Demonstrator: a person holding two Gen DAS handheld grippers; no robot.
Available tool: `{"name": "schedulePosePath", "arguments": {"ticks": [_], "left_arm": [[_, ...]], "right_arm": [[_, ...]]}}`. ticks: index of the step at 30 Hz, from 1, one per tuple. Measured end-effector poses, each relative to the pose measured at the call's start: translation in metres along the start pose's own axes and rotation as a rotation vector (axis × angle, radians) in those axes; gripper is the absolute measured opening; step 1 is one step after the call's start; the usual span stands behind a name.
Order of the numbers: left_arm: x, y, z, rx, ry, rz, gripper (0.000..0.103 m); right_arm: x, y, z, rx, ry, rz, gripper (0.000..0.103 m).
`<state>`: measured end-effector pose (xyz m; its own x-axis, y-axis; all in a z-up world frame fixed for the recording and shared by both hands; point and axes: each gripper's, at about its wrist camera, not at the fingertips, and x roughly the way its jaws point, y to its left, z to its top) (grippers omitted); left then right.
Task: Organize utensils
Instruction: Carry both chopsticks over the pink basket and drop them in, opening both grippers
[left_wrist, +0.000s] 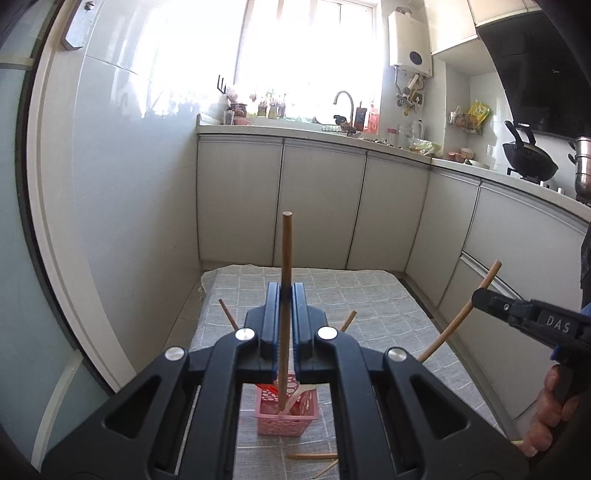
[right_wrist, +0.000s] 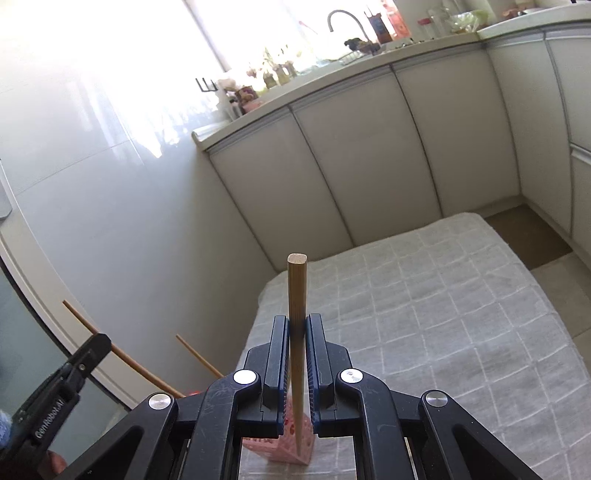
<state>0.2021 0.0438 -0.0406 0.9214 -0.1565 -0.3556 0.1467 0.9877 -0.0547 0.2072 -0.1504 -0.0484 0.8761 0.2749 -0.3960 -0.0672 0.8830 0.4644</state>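
We have a wooden chopstick in each hand. Our left tongs (left_wrist: 285, 295) are clamped on one chopstick (left_wrist: 285, 258) that stands nearly upright, its lower tip already down inside the pink basket (left_wrist: 286, 415) near us on the grey checked cloth of the desk (left_wrist: 369, 295). Our right tongs (right_wrist: 296, 328) are likewise closed on a second chopstick (right_wrist: 296, 288), held upright with its lower end over the same basket (right_wrist: 291, 448), seen at the near edge of that view. Other chopsticks already lean out of the basket to left (left_wrist: 228, 314) and right (left_wrist: 349, 319), and something red and something white sit inside it; a couple more sticks (left_wrist: 312, 456) lie loose on the cloth just in front.

We judge the step in hand to be dropping both sticks into the basket. Next, each stick should go down until its tip rests at the bottom, then the tongs should open, one after the other so the two do not collide. The loose sticks remain to be gathered.
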Motion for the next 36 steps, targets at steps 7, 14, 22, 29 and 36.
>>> {"name": "schedulePosePath", "arguments": {"ticks": [7,14,22,29,36], "left_arm": [[0.031,0.005,-0.015,0.012,0.053,0.011,0.006],[0.037,0.012,-0.022,-0.011,0.1,-0.02,0.011],[0.025,0.013,-0.018,0.007,0.097,-0.007,0.033],[0.027,0.027,-0.022,-0.032,0.148,-0.004,0.043],[0.028,0.031,-0.026,-0.028,0.198,-0.003,0.056]], "right_arm": [[0.011,0.012,-0.001,0.022,-0.029,0.044,0.008],[0.032,0.026,-0.01,-0.014,-0.03,0.053,0.008],[0.054,0.036,-0.02,-0.082,-0.006,0.029,0.008],[0.075,0.036,-0.033,-0.084,0.076,0.053,0.012],[0.067,0.023,-0.032,-0.026,0.094,0.088,0.039]]}}
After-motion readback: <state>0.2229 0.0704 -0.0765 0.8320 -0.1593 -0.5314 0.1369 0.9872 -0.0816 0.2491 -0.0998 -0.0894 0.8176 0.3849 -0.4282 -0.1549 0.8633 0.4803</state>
